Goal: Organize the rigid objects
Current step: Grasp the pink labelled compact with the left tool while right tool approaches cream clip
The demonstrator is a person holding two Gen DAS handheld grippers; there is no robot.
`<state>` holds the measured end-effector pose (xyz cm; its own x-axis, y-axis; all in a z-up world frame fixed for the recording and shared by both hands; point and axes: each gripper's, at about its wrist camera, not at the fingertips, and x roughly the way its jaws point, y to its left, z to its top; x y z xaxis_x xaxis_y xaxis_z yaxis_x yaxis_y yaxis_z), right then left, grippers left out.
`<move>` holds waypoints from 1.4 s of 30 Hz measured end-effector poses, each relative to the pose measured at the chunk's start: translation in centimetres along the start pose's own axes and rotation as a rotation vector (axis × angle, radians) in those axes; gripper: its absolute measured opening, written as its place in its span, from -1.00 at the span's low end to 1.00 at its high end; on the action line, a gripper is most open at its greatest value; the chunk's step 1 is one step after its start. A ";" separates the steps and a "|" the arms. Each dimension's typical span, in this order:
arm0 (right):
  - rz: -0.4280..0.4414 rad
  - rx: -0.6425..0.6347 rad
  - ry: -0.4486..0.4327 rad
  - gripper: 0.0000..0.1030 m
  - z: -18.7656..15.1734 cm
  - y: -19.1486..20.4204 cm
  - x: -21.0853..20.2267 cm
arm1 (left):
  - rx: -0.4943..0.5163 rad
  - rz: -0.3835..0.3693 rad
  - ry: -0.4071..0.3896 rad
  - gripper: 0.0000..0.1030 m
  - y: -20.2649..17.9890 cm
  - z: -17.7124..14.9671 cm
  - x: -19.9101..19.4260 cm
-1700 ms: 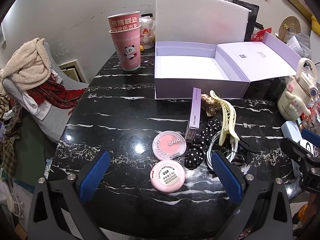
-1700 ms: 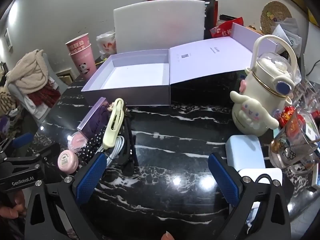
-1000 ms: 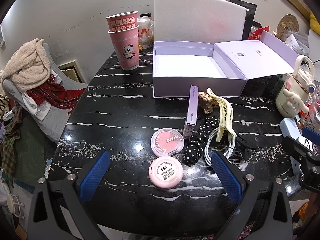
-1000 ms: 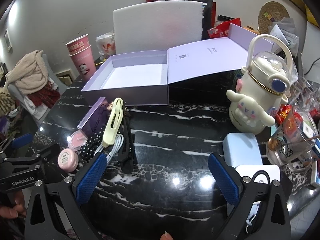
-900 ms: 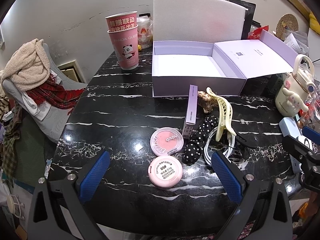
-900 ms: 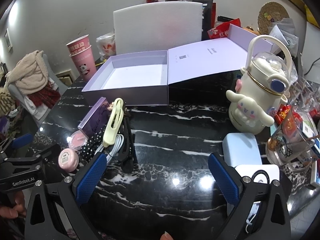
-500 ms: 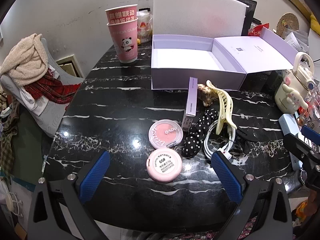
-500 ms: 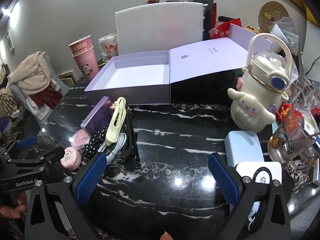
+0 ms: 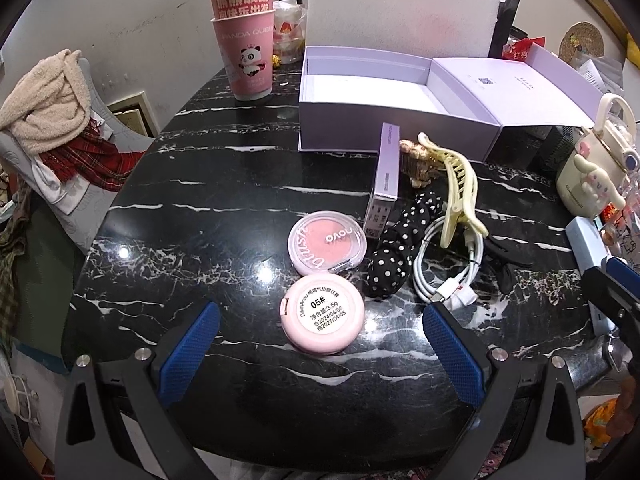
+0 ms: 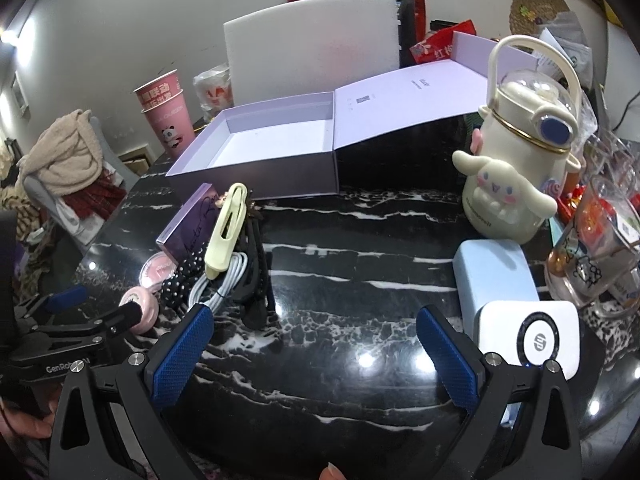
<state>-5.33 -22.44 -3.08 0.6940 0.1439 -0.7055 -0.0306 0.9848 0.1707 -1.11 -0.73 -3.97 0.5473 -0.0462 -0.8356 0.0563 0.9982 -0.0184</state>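
The pink compact (image 9: 322,317) with the 05# label is lying on the black marble table (image 9: 192,208), just in front of the blush compact (image 9: 326,241) and well in front of the open lavender box (image 9: 384,100), whose tray is sitting empty. Beside the blush compact, toward the box, a slim purple carton (image 9: 385,176) is resting, with a polka-dot scrunchie (image 9: 396,252), a white cable (image 9: 448,264) and a cream claw clip (image 9: 456,188) piled next to it. The left gripper (image 9: 320,356) is hovering over the table's near edge, its jaws spread wide with the pink compact lying between and just ahead of the fingertips, untouched. The right gripper (image 10: 314,356) is likewise hanging released and gripping nothing, over bare marble beside a blue case (image 10: 496,276).
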 end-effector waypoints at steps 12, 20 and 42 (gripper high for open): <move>0.035 -0.008 -0.013 1.00 -0.4 -0.2 1.5 | -0.016 -0.012 0.053 1.00 0.9 -0.6 2.8; 0.047 -0.010 0.009 1.00 0.2 0.1 2.8 | -0.009 -0.033 0.058 0.95 1.5 -0.5 3.6; 0.078 -0.090 0.055 1.00 1.9 2.3 5.7 | 0.072 -0.087 0.002 -0.03 2.1 0.4 3.4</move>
<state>-0.06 -19.58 -5.42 0.6468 0.2231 -0.7293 -0.1492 0.9748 0.1658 1.20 1.23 -6.58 0.5359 -0.1325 -0.8338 0.1637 0.9852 -0.0514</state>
